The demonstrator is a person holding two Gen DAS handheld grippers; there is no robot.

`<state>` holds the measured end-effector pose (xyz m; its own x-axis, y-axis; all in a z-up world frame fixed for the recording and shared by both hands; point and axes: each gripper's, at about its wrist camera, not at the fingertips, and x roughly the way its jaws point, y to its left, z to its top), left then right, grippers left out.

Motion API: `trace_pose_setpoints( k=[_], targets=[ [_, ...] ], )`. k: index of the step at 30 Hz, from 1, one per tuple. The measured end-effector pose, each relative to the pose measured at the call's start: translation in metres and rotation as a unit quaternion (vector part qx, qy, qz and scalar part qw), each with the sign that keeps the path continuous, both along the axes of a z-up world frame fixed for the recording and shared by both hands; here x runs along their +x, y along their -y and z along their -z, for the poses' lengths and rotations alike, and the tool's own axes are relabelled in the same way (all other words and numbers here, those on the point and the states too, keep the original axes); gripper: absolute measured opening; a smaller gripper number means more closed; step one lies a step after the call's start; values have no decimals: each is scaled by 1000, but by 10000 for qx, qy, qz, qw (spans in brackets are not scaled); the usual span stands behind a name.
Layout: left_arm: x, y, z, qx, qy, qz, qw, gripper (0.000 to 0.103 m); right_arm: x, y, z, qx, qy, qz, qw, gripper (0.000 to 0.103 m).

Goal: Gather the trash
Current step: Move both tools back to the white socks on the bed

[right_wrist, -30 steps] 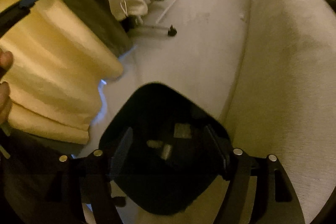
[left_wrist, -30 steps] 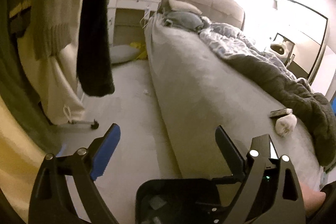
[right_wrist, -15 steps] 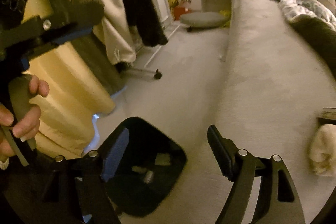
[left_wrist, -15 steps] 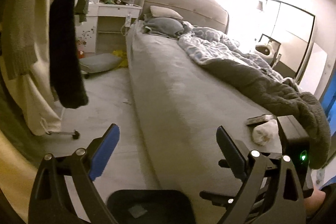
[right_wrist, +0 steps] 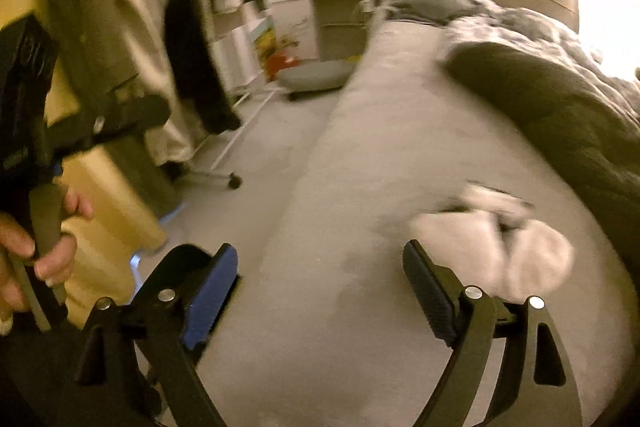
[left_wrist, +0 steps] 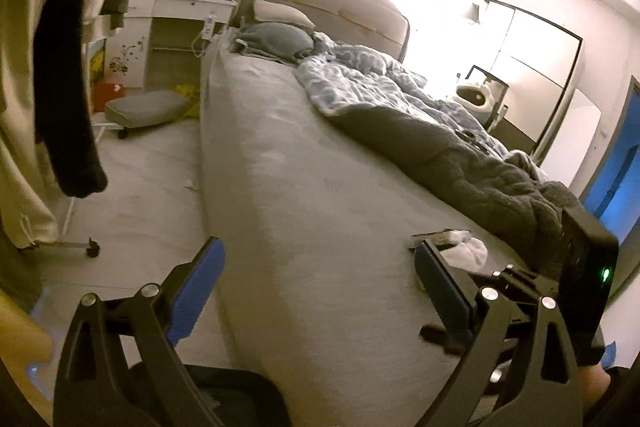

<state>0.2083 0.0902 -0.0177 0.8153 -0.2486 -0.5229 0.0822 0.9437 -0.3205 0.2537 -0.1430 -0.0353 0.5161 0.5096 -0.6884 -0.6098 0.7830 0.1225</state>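
Black left gripper point(left_wrist: 318, 269); blue pads; silver screws; right gripper point(right_wrist: 320, 277) seemingly alike.

You can see a soft white crumpled wad point(right_wrist: 532, 259) lying on the gray bed point(right_wrist: 360, 227), near the dark blanket point(right_wrist: 560, 115). A small flat dark thing point(left_wrist: 424, 238) lies touching it.

No legible text, labels, brands or numbers; markings on black gripper body point(right_wrist: 28, 67) at 9 o'clock too blurred
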Motion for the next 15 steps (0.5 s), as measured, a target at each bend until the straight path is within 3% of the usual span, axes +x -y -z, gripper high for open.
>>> trace_pose_setpoints(
  k=[15],
  targets=[
    [30, 68, 9, -60, -150, 616, 9980, 98, 24, 100, -9, 291, 16, 1210, 9922, 89]
  ],
)
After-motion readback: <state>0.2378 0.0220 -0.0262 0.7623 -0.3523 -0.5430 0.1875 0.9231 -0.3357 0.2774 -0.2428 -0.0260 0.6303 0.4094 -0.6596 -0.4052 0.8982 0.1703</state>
